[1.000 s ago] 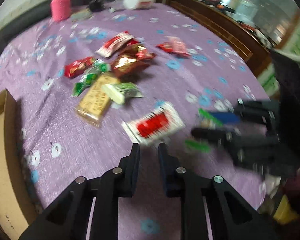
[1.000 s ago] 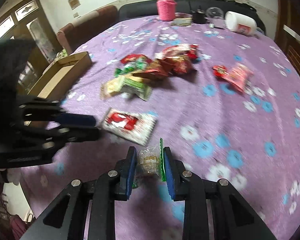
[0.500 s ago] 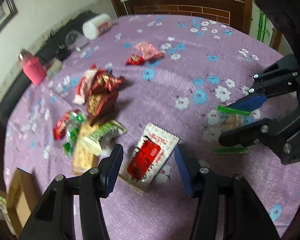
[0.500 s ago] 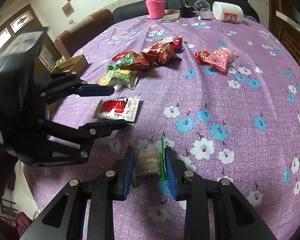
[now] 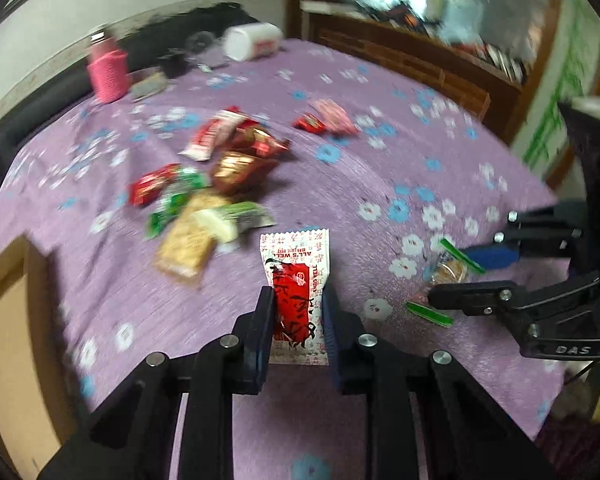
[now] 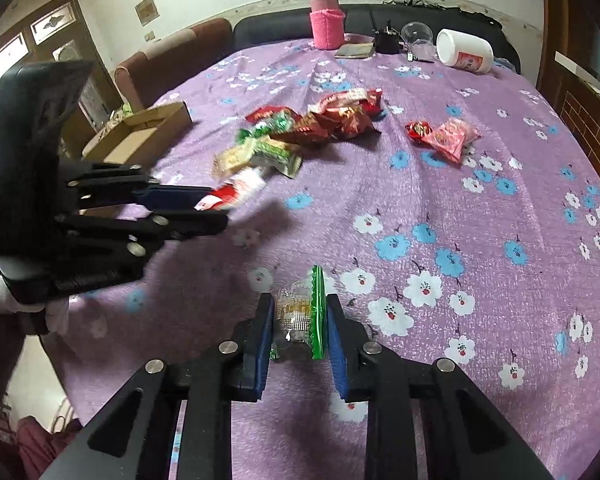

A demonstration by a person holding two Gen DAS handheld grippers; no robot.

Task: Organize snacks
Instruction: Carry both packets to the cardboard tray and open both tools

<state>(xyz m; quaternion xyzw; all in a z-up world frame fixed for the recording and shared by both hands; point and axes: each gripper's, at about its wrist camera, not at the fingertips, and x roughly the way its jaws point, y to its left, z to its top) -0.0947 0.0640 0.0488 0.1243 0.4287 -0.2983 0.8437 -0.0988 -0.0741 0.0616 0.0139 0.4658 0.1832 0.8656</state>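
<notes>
My left gripper (image 5: pixel 296 292) has a red-and-white snack packet (image 5: pixel 296 264) between its jaws, which are closing and press on it; the right wrist view shows this left gripper (image 6: pixel 220 208) holding the packet (image 6: pixel 236 192) just above the cloth. My right gripper (image 6: pixel 298 300) grips a clear packet with green ends (image 6: pixel 300 312), its jaws tightening on it. In the left wrist view the right gripper (image 5: pixel 448 282) hangs to the right with that packet (image 5: pixel 452 268). A pile of loose snacks (image 6: pixel 300 128) lies mid-table, and a pink and a red packet (image 6: pixel 444 136) lie apart.
A purple flowered cloth (image 6: pixel 460 208) covers the round table. An open cardboard box (image 6: pixel 140 136) sits at its left edge. At the far side stand a pink bottle (image 6: pixel 327 20), a white jar on its side (image 6: pixel 464 54) and small items. Wooden furniture lies to the right.
The left gripper opened over the red-and-white packet, then shut on it and lifted it off the cloth. The right gripper kept its clear packet throughout.
</notes>
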